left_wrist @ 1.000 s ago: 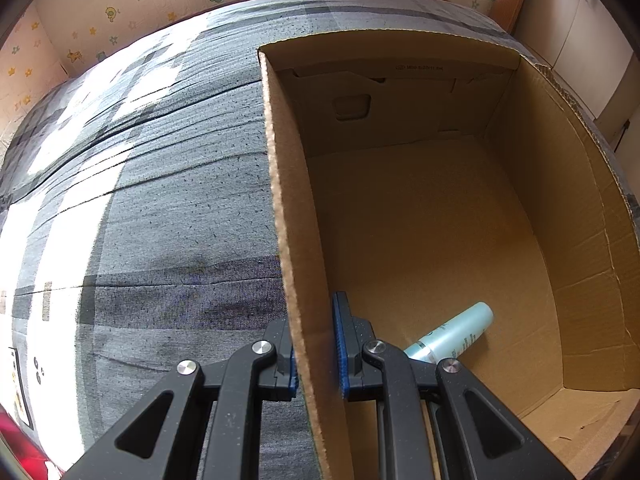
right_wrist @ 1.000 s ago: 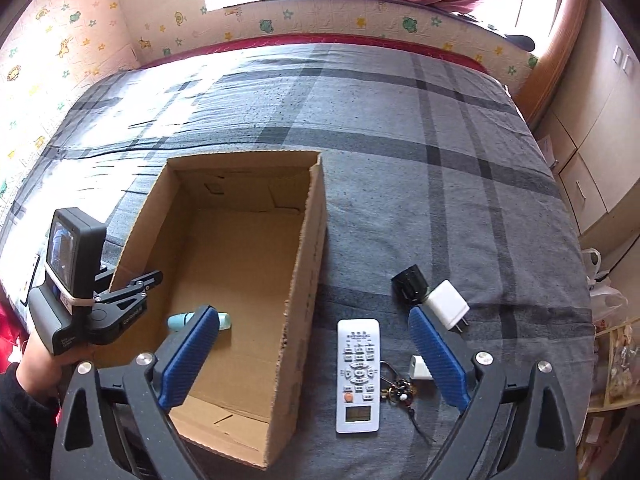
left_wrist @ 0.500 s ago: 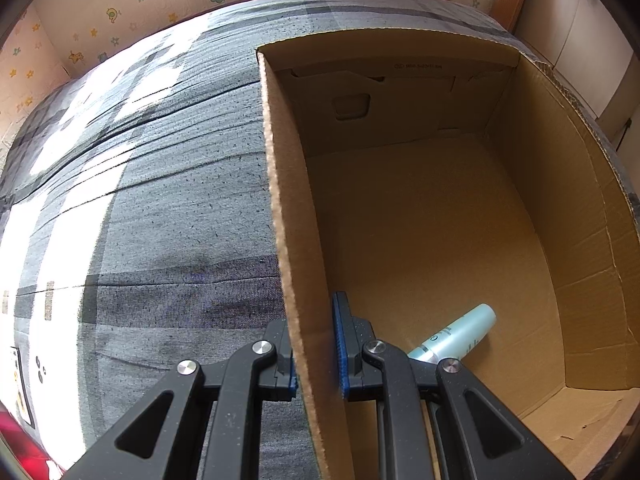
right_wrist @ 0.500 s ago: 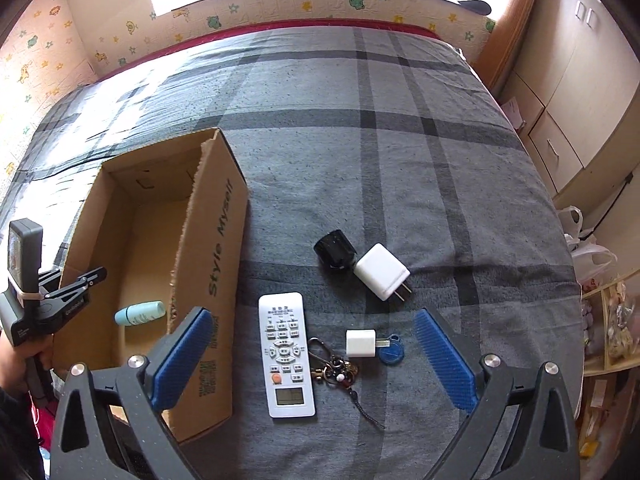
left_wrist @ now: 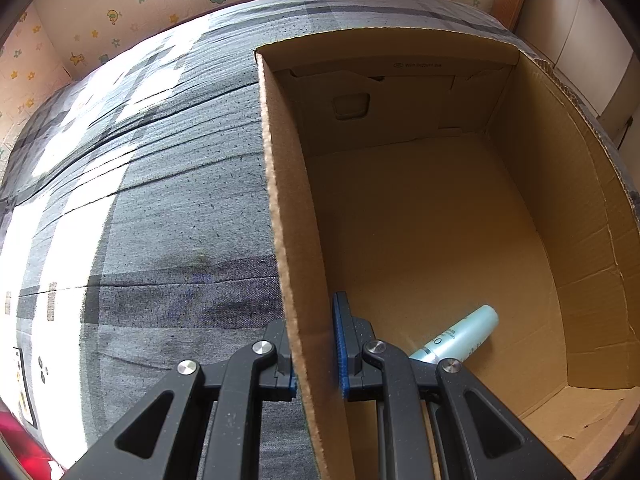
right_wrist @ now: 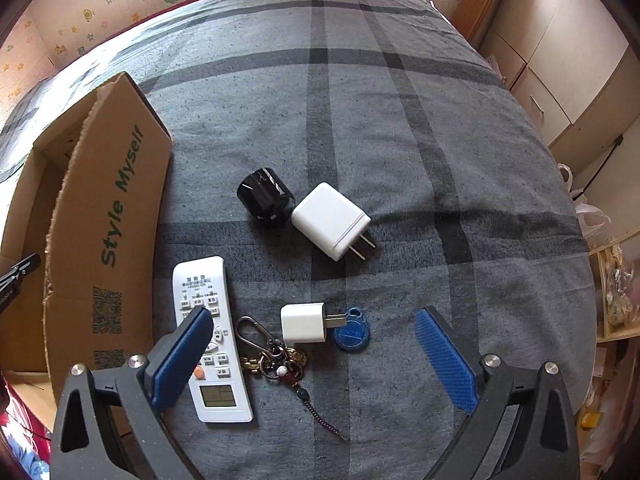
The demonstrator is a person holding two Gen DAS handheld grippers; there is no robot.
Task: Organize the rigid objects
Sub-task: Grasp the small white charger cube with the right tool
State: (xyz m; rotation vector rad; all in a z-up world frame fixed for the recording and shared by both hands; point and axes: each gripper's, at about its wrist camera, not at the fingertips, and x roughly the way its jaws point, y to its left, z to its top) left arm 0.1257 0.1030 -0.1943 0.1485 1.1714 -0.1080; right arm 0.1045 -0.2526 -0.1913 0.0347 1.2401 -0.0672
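My left gripper is shut on the left wall of the open cardboard box, one pad outside and one inside. A pale teal tube lies on the box floor. In the right wrist view my right gripper hangs wide open, low over a cluster on the grey plaid bed: a white remote, a key bunch, a small white charger and a blue tag. Farther off lie a larger white charger and a black cylinder. The box stands to the left.
The bed cover stretches far behind the items. Cupboards stand along the bed's right side, with a bag and shelf clutter beyond the edge. A padded wall panel with cartoon prints borders the far side.
My right gripper has swung right, away from the box, and sunk toward the remote, keys and small charger, which look larger now. The left gripper and box have not moved.
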